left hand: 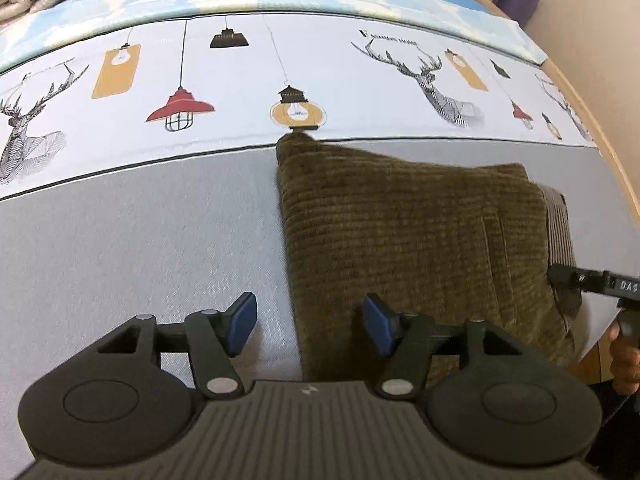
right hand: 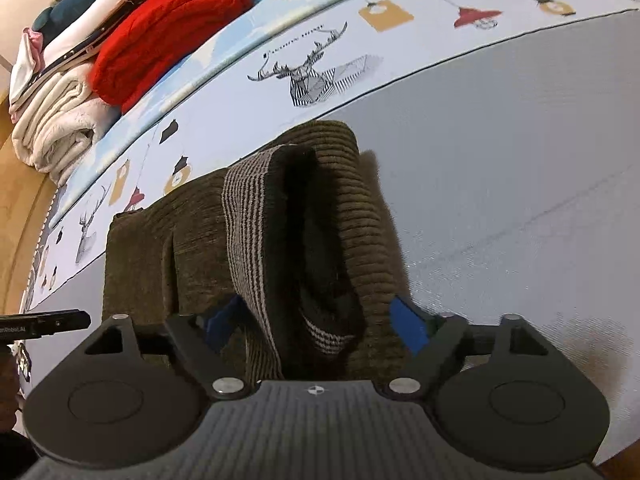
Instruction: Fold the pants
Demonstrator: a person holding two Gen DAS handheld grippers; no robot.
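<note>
Olive-brown corduroy pants point(left hand: 416, 248) lay folded into a thick block on the grey part of a bedsheet point(left hand: 132, 248), their far corner just reaching the white printed band of deer and lanterns point(left hand: 296, 110).

Seen from the left wrist, the left gripper point(left hand: 309, 322) hung over the near left edge of the block with its jaws apart. Its left blue pad point(left hand: 242, 322) stood above bare grey sheet, and the right blue pad point(left hand: 378, 324) stood above the corduroy, so the fold's left edge ran between them. Neither pad pressed on the cloth. At the right edge of that view the tip of the other tool point(left hand: 592, 282) reached in near the striped waistband lining point(left hand: 560, 232), with part of a hand point(left hand: 624, 356) below it.

From the right wrist, the right gripper point(right hand: 320, 324) stood with its jaws spread wide on either side of the open waistband end point(right hand: 304, 248). The dark inner opening and the striped lining point(right hand: 248, 240) lay between the fingers. Its left pad point(right hand: 218, 320) sat partly behind the corduroy, beside the lining, and the right pad point(right hand: 408, 324) sat just beside the ribbed outer cloth; whether either touched, I could not tell. No fabric was pinched.

Beyond the bedsheet's blue border, a red knit point(right hand: 168, 28) and pale folded blankets point(right hand: 56, 132) were piled.
</note>
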